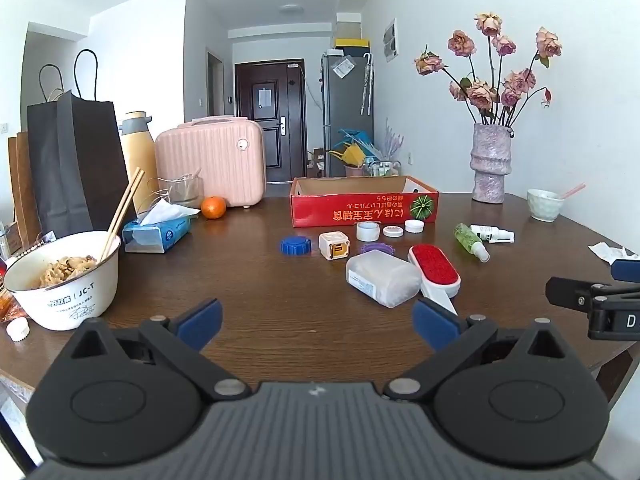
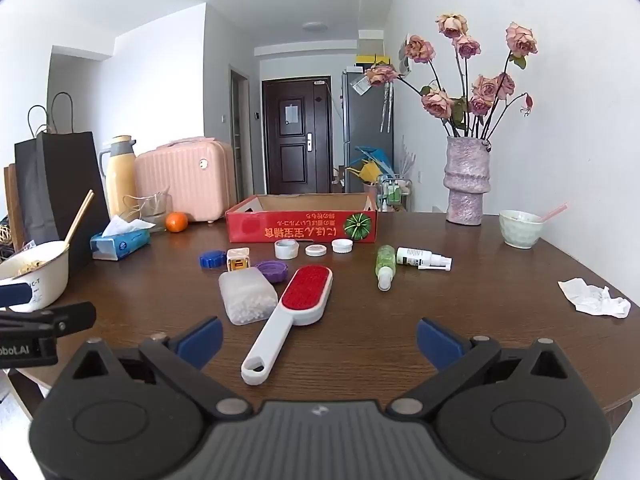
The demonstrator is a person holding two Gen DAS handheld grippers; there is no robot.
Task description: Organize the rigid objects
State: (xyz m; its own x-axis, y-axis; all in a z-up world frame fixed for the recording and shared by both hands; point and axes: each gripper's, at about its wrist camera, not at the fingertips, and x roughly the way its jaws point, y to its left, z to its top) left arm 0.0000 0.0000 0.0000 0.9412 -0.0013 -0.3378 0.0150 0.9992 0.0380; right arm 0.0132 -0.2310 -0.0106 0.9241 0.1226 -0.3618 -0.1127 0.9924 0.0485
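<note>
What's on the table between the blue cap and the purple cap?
A small white cube-shaped box sits between the blue cap and purple cap, clearest in the right wrist view.

My left gripper (image 1: 318, 322) is a matte black plastic body with a ribbed grey centre plate, round pivot housings, silver screw heads and blue padded fingers (image 1: 200, 322). My right gripper (image 2: 319, 338) matches, its side bearing white lettering.

On the table: 1 red box (image 2: 300, 226), 1 lint brush (image 2: 296, 308), 2 spray bottles (image 2: 385, 266), 2 coloured lids (image 2: 210, 259), 3 white caps (image 2: 286, 249), 2 bowls (image 2: 519, 229), 1 orange (image 2: 176, 222).
</note>
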